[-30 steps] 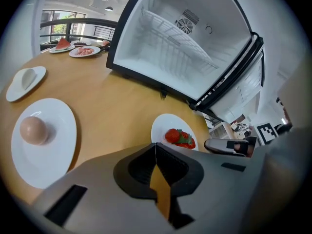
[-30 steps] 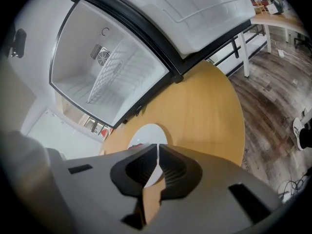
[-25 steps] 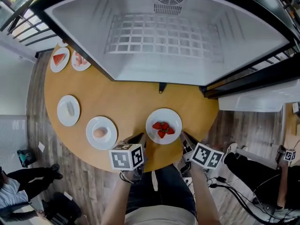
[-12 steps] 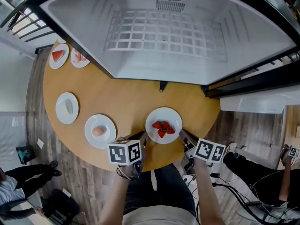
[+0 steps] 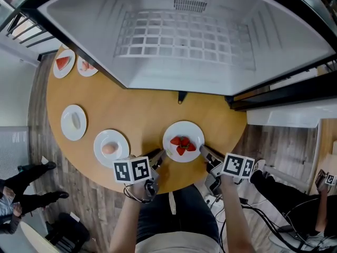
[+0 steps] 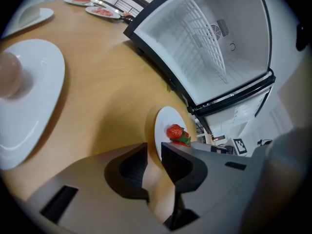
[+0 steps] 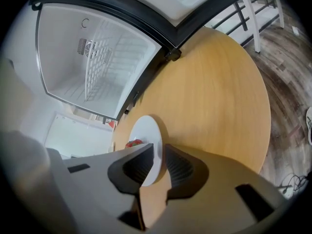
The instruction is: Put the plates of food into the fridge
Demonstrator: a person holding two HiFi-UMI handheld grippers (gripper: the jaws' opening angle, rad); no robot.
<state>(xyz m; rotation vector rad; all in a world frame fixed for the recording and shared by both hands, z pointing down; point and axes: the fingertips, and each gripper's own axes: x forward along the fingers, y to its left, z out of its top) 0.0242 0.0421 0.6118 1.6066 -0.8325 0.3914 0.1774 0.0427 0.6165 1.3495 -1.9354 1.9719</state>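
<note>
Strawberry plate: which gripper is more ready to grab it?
Right, probably. The right gripper has its open jaws on either side of the plate rim. The left gripper is open too, but the rim lies just past its jaw tips, so it needs to move in further.

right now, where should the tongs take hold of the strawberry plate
By its thin rim, one side each, coming in low from the near side. The strawberry plate lies flat with the strawberries heaped mid-plate, so only the rim is free. The right tongs straddle it; the left tongs just reach it.
</note>
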